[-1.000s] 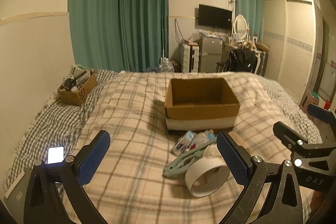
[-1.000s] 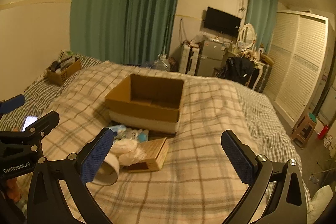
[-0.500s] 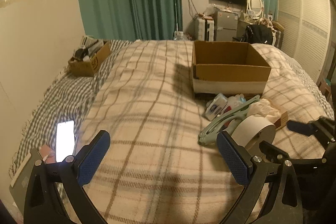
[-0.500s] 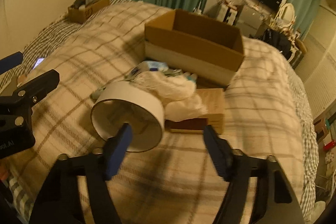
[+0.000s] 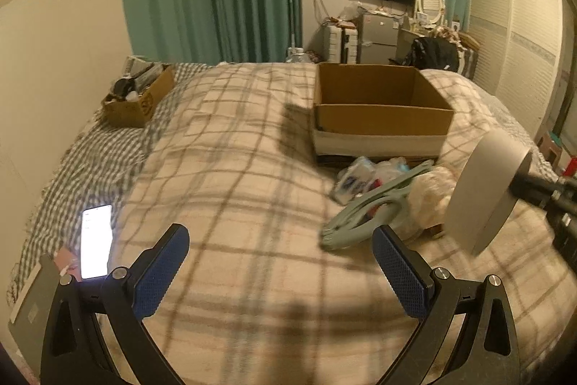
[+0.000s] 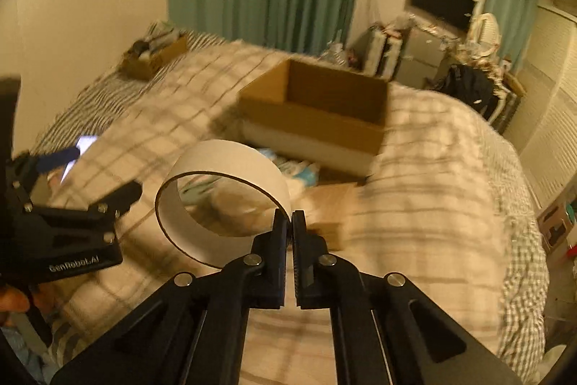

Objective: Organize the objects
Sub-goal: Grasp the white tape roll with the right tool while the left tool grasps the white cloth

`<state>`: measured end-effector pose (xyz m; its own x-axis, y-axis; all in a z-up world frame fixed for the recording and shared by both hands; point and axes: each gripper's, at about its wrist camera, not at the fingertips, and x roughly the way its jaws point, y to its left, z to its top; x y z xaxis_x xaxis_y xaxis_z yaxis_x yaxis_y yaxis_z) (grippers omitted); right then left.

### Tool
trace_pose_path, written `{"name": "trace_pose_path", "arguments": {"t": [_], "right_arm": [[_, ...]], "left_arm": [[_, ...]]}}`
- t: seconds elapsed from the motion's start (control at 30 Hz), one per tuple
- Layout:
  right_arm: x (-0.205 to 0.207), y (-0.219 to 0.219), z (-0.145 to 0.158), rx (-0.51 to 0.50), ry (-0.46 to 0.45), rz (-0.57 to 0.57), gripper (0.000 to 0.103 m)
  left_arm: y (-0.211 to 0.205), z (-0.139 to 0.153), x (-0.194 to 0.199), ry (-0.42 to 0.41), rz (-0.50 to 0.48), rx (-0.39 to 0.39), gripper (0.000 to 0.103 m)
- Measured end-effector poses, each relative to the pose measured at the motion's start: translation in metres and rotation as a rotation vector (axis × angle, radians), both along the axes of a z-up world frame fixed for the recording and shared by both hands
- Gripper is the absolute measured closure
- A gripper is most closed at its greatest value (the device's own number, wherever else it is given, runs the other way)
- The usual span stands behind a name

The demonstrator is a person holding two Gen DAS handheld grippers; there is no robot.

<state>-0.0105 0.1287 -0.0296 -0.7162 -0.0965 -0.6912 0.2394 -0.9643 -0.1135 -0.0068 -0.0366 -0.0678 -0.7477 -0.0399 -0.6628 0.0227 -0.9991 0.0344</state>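
My right gripper [image 6: 290, 217] is shut on the rim of a white ring-shaped roll [image 6: 230, 165] and holds it above the plaid bed; the roll also shows in the left wrist view [image 5: 487, 193]. An open cardboard box [image 5: 378, 110] sits mid-bed, also in the right wrist view [image 6: 317, 110]. In front of it lie a pale green hanger [image 5: 368, 215], small packets [image 5: 355, 177], a crumpled white bag [image 5: 431, 193] and a wooden block [image 6: 331, 204]. My left gripper [image 5: 279, 269] is open and empty, low over the bed's near part.
A lit phone [image 5: 95, 240] lies at the bed's left edge beside a grey flat item [image 5: 32, 309]. A small cardboard box of clutter [image 5: 139, 96] sits far left by the wall. Green curtains, a fridge, a TV and a wardrobe stand beyond the bed.
My right gripper closed on the white roll's rim and lifted it off the bed. My left gripper drew back a little and stays open.
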Motion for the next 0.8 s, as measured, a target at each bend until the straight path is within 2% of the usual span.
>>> {"name": "trace_pose_path", "arguments": {"t": [0.2, 0.37, 0.4, 0.43, 0.47, 0.5, 0.53, 0.63, 0.8], "right_arm": [[-0.008, 0.045, 0.006, 0.008, 0.015, -0.120, 0.100], [-0.011, 0.069, -0.001, -0.009, -0.003, -0.155, 0.100], [-0.012, 0.073, -0.002, -0.014, -0.006, -0.159, 0.100], [-0.013, 0.077, -0.003, -0.017, -0.008, -0.162, 0.100], [-0.014, 0.079, -0.004, -0.019, -0.009, -0.165, 0.100], [-0.013, 0.082, -0.004, -0.022, -0.010, -0.168, 0.100], [-0.013, 0.083, -0.005, -0.024, -0.012, -0.171, 0.100], [-0.014, 0.086, -0.007, -0.027, -0.011, -0.179, 0.100], [-0.009, 0.083, -0.001, -0.033, 0.004, -0.173, 0.100]], "left_arm": [[0.039, 0.002, -0.017, -0.008, -0.088, 0.049, 0.000], [0.075, -0.007, -0.032, -0.023, -0.168, 0.028, 0.001], [0.080, -0.009, -0.035, -0.026, -0.181, 0.024, 0.008], [0.084, -0.011, -0.038, -0.030, -0.190, 0.022, 0.027], [0.086, -0.014, -0.042, -0.046, -0.186, 0.026, 0.040], [0.086, -0.016, -0.046, -0.061, -0.185, 0.037, 0.060], [0.085, -0.019, -0.049, -0.085, -0.204, 0.072, 0.075], [0.083, -0.021, -0.048, -0.098, -0.221, 0.101, 0.090], [0.081, -0.002, -0.033, -0.049, -0.228, 0.077, 0.096]]}}
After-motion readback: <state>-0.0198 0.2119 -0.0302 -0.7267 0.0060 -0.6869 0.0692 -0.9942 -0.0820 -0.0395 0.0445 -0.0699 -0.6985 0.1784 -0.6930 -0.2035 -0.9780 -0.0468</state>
